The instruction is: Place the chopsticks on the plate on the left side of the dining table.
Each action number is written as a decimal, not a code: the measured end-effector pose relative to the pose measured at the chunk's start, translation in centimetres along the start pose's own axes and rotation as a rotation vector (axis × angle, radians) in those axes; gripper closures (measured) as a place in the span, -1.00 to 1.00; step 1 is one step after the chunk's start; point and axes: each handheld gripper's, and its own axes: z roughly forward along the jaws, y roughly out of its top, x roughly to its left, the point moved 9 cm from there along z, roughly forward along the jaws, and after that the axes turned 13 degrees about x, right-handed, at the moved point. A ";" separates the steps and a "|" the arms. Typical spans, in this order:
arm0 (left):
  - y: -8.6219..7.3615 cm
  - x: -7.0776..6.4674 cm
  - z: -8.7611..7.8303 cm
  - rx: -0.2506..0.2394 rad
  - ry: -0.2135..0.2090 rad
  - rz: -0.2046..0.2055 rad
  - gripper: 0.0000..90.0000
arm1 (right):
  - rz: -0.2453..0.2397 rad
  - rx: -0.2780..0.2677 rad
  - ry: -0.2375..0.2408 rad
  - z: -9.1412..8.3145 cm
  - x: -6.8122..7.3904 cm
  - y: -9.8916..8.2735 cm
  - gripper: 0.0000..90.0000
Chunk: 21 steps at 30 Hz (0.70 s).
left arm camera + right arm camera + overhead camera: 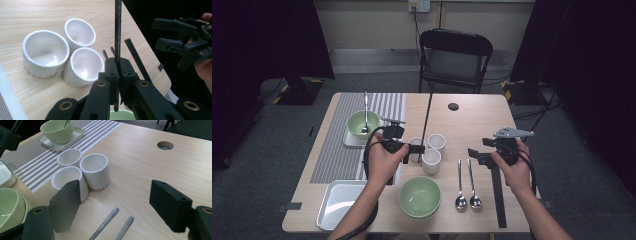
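Spanning the frame, a light wooden table (pixel 472 112) carries a grey striped runner (pixel 334 145) down its left side, with bare wood open along its far edge around a small round cable hole (pixel 453 106). A folding chair (pixel 455 59) stands just beyond that edge. On the near left corner sits an empty metal tray (pixel 337 202), close to the table's front edge; beside it a stack of green bowls (pixel 420 196) rests near the front edge too. Farther back, a green bowl with a spoon in it (pixel 362 123) sits on a small white tray on the runner. Three white cups (pixel 46 52) cluster touching one another at mid-table. Two spoons (pixel 466 182) lie side by side on open wood to their right, handles pointing away. The left gripper (pixel 411 148) hovers just left of the cups, its jaws pressed together on a thin black rod (pixel 117 30) that rises steeply from them above the table. The right gripper (pixel 477 152) hangs over the right part of the table, near its edge, jaws spread wide with nothing between them.
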 end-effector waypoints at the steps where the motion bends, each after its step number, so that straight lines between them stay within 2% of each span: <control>1: -0.1 0.2 -0.2 0.000 0.010 -0.007 0.93 | -0.002 -0.001 0.001 0.1 0.0 0.0 -0.45; 10: -0.1 1.3 -1.7 -0.023 0.031 -0.018 0.93 | 0.004 0.009 0.002 0.4 -0.1 -0.8 -0.45; 13: -0.1 1.4 -1.9 -0.029 0.026 -0.021 0.93 | 0.012 0.007 0.006 0.5 -0.3 -1.1 -0.45; 21: -0.2 2.4 -2.5 -0.033 0.042 -0.035 0.93 | 0.014 0.009 0.002 0.3 -0.9 -2.0 -0.46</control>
